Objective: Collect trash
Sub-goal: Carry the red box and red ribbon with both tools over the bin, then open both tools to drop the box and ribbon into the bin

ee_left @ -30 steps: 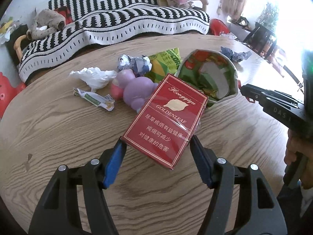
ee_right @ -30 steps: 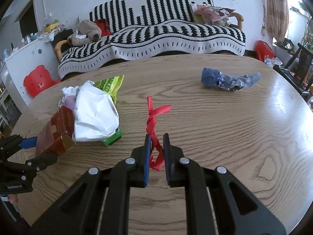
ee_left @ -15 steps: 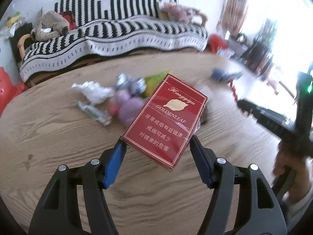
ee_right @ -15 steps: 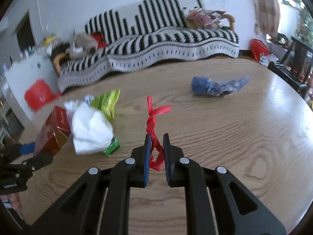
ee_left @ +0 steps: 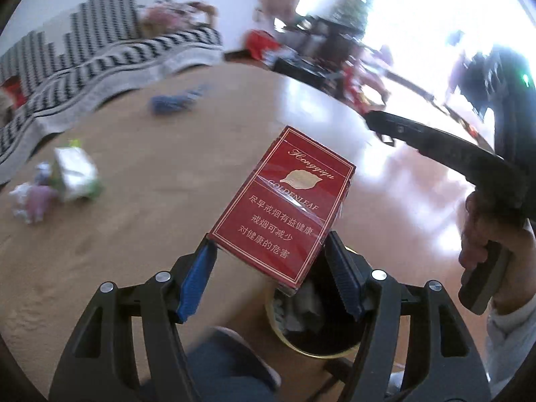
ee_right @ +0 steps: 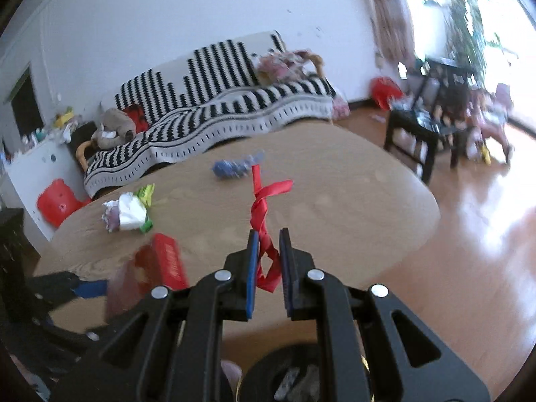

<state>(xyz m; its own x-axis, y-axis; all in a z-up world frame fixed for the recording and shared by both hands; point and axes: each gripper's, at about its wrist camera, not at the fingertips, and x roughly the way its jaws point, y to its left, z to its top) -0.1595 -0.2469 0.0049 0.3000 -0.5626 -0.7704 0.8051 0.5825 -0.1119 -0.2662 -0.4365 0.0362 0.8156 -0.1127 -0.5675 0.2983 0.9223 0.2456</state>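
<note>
Red cigarette pack (ee_left: 283,204), held above the bin (ee_left: 311,321) off the surface's (ee_left: 134,154) edge w/ left gripper (ee_left: 271,279) jaws clamped on its side edges: prob. light, stiff-ish card w/ slick film, so grip low on the edges, not too hard. Red ribbon (ee_right: 264,221), pinched in the right gripper (ee_right: 268,268) w/ jaws nearly together: limp, near weightless, hold mid-twist.

The left tongs (ee_left: 268,268) clamp a red cigarette pack (ee_left: 284,204) by its sides, above a round bin (ee_left: 311,321) with a yellow rim just off the tabletop's (ee_left: 134,201) near edge. A blue crumpled wrapper (ee_left: 174,100) lies toward the far edge, and a blurred litter heap (ee_left: 57,184) lies at the left. At the right, a hand (ee_left: 485,234) grips the right tongs' handle.
</note>
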